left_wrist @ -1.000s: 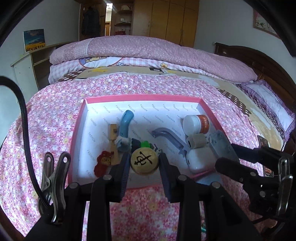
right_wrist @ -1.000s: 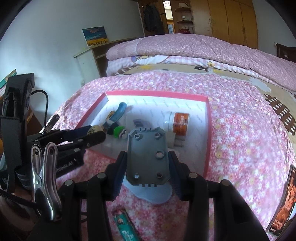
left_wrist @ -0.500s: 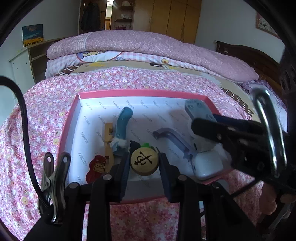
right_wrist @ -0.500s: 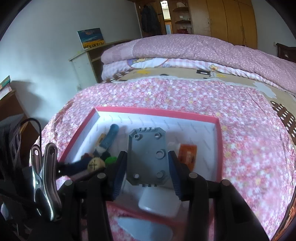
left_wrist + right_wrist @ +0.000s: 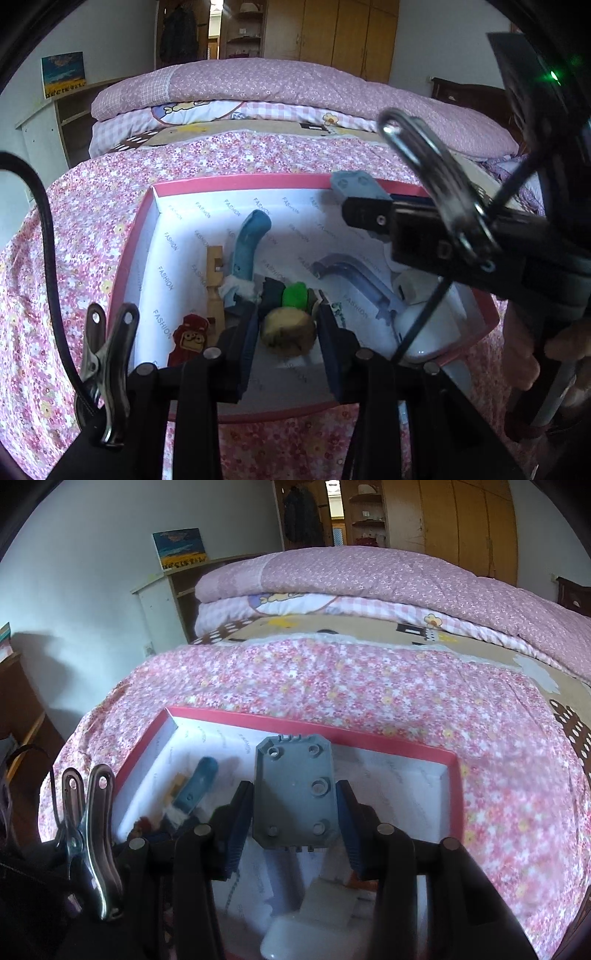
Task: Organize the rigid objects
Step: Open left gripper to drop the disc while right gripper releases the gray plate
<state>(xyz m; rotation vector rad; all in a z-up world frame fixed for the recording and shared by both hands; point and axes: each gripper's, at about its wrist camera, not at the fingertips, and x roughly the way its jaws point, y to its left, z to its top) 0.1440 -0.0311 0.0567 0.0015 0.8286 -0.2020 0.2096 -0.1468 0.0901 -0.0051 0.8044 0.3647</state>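
My left hand-held gripper [image 5: 288, 332] is clamped on the wooden disc [image 5: 288, 334] low inside the pink box [image 5: 127, 266]; my right hand-held gripper [image 5: 295, 805], at two o'clock, pinches the grey plate [image 5: 295, 797] above the box.

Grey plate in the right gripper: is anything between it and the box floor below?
Yes. The grey plate hangs over the box, whose floor below holds a white case and a grey bracket.
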